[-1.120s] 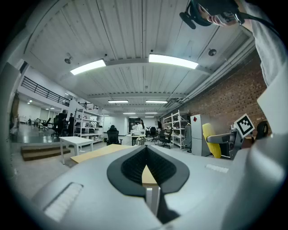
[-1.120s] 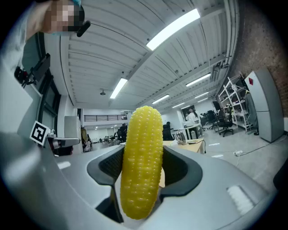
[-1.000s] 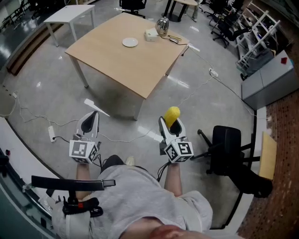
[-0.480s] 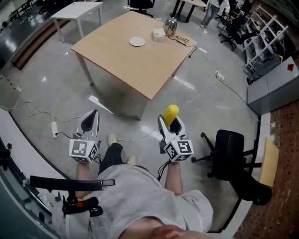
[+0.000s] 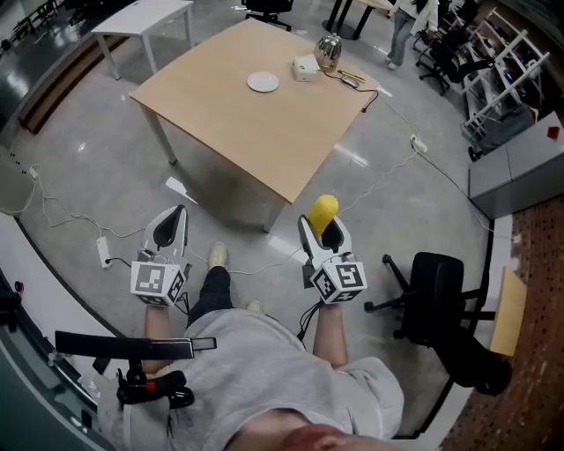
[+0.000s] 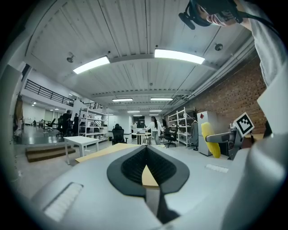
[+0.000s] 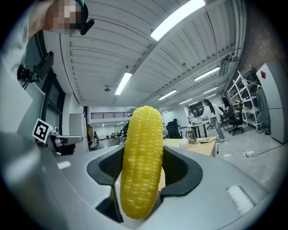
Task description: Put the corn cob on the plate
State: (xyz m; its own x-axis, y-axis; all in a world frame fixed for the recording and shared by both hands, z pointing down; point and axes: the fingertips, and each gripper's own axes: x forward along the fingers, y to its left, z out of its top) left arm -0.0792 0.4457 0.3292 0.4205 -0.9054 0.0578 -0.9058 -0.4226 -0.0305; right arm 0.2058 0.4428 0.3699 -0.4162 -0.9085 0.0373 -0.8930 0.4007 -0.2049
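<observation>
My right gripper (image 5: 324, 227) is shut on a yellow corn cob (image 5: 322, 212), which stands upright between the jaws and fills the middle of the right gripper view (image 7: 141, 166). My left gripper (image 5: 169, 227) is shut with nothing in it; its jaws meet in the left gripper view (image 6: 146, 167). A small white plate (image 5: 263, 83) lies on the far side of a wooden table (image 5: 229, 114), well ahead of both grippers. From the left gripper view the corn cob (image 6: 209, 140) shows at the right.
A white box (image 5: 306, 68), a shiny metal kettle (image 5: 329, 51) and cables sit at the table's far corner. A black office chair (image 5: 441, 299) stands to my right. Cables and a power strip (image 5: 102, 252) lie on the floor. A white table (image 5: 143, 19) stands farther back.
The person has stepped forward, so the table sits slightly nearer and lower in the head view. Both grippers hold their pose and the corn stays gripped.
</observation>
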